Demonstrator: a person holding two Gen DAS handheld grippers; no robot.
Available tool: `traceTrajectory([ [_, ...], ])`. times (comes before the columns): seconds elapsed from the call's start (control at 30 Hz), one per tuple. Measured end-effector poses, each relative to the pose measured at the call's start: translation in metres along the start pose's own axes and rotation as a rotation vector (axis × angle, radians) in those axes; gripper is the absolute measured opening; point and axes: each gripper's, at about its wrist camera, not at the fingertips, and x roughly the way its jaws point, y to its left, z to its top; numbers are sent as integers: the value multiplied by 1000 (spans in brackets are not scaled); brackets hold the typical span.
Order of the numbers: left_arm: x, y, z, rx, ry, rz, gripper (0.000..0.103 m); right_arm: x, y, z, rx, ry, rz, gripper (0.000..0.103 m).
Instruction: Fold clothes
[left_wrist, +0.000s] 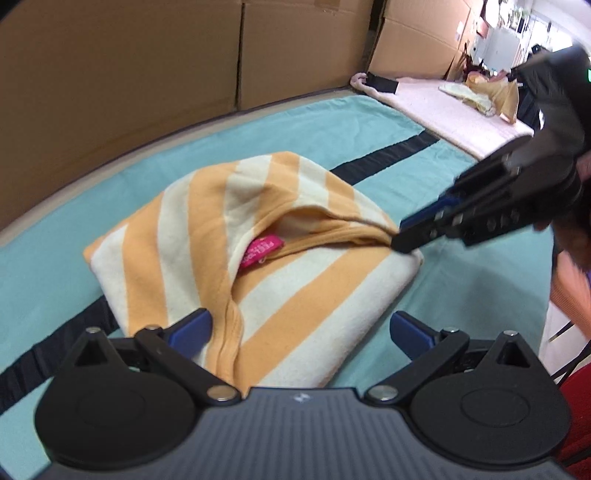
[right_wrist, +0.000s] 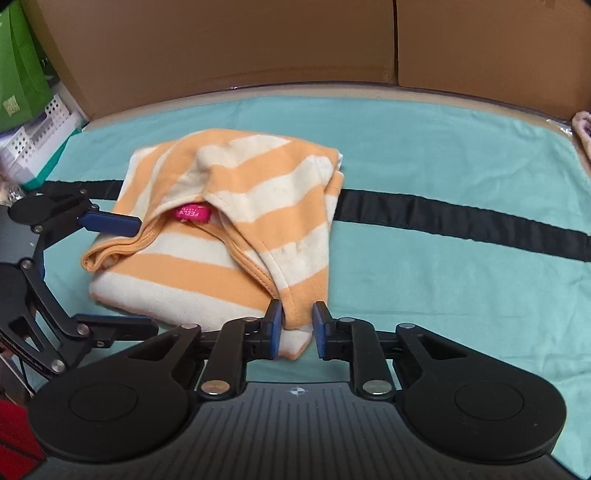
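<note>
An orange-and-cream striped garment (left_wrist: 258, 236) lies folded into a rough bundle on the teal cloth (left_wrist: 461, 280), its pink neck label (left_wrist: 260, 253) showing. My left gripper (left_wrist: 301, 328) stands wide open over the bundle's near edge, pressing on nothing. In the right wrist view the left gripper (right_wrist: 146, 277) sits at the bundle's left side, its far finger by the collar. My right gripper (right_wrist: 297, 326) has a corner of the garment (right_wrist: 229, 229) between its pads, jaws narrowly apart, with a slim gap at the right pad. From the left wrist view the right gripper (left_wrist: 400, 236) tips meet the right corner.
Cardboard boxes (right_wrist: 258, 40) wall the far side. A black strap (right_wrist: 461, 218) crosses the teal cloth. A pale pink mat (left_wrist: 461, 110) with other clothes lies beyond. A green bag (right_wrist: 22, 62) and a white basket (right_wrist: 40, 133) stand at the left edge.
</note>
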Motion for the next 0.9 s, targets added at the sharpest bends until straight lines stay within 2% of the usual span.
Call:
traceTrajectory([
  [0.13,-17,1,5,-71,-48,-5,102,-24,-4,13,47,-96,53,25],
  [0.27,-28,3,5,-114,-94,75,102,-12,6,20,21,-102,70,28],
  [0.4,-11,12,-2,-196,-42,134,102,16,11,15,31,-38,88,29],
  [0.47,-6,12,-7,-209,-32,152,102,17,14,10,5,-36,93,29],
  [0.6,-6,4,-7,-192,-25,166,102,4,25,14,-118,-19,48,29],
  [0.67,-7,3,-8,-196,-25,162,102,-10,25,21,-127,-84,44,29],
  [0.8,-8,-2,-8,-205,-16,172,102,-5,21,48,-57,-151,63,29],
  [0.9,-8,-11,-8,-179,0,182,102,21,28,57,-64,-135,60,29],
])
